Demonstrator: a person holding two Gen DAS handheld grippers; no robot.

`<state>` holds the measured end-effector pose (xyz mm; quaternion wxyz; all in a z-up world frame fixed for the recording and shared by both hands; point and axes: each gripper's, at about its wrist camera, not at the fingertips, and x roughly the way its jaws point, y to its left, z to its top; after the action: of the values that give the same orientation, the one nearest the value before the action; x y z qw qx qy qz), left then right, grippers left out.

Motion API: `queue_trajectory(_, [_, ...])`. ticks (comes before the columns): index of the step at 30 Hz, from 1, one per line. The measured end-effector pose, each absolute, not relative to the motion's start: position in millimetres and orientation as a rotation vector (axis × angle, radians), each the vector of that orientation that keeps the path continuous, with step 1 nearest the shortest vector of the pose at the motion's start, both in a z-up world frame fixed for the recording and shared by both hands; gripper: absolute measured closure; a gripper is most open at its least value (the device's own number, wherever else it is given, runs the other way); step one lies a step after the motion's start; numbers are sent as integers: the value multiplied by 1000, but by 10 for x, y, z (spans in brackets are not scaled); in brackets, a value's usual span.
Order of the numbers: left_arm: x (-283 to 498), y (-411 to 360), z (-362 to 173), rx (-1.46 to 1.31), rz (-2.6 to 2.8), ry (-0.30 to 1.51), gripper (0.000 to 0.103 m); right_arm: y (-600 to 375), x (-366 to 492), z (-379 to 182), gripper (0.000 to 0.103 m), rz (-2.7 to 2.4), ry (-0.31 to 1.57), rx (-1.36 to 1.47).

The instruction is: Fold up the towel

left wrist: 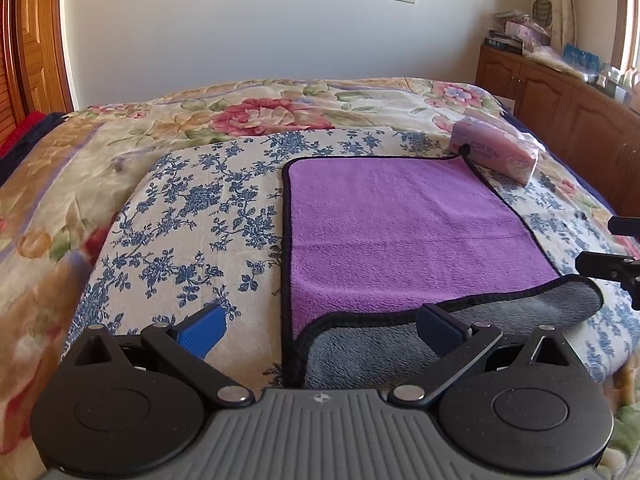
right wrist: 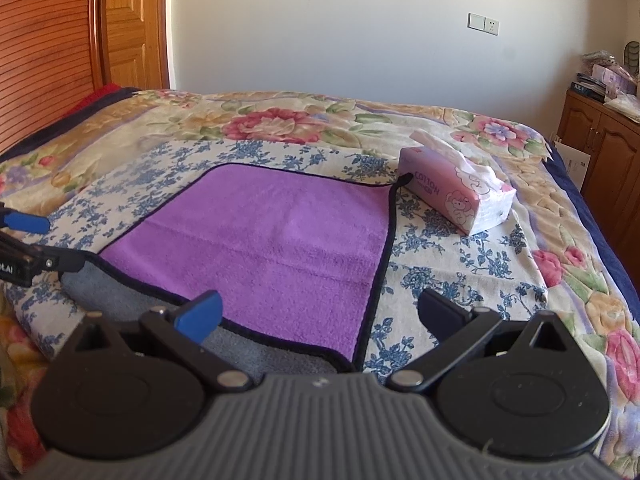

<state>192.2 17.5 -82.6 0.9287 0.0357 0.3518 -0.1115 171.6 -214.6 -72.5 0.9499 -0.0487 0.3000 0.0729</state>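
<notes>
A home bedroom: a bed under a flowered blanket, a wooden door, and wooden cupboards piled with household clutter.

A floral bed carries a blue-flowered cloth.

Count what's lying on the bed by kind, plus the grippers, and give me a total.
Towel: 1, purple with grey underside
Tissue pack: 1, pink
Blue floral cloth: 1
Grippers: 2, left gripper, right gripper
Total: 5
</notes>
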Motion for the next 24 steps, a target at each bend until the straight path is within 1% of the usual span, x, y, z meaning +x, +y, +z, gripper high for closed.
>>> queue_trajectory(9, [2048,237,-916,94,-243,728,0,-2223,1787,-794,0,147,660,-67])
queue_trajectory(12, [2075,270,-930,63,-261,746,5,-2208,1797,-816,0,160,684,-69])
queue_trajectory(15, [2072,275,-942,51,-281,756,14,-2207,1809,-845,0,172,711,-60])
queue_trajectory(17, [2074,267,-961,57,-291,771,24,-2215,1812,-857,0,176,723,-53])
queue_trajectory(18, [2074,265,-970,58,-297,776,27,-2222,1814,-864,0,177,728,-49])
queue_trajectory(20, [2076,264,-996,59,-303,789,38,-2241,1818,-874,0,179,740,-37])
queue_trajectory(24, [2077,265,-1024,55,-314,802,48,-2270,1837,-904,1,185,770,-15])
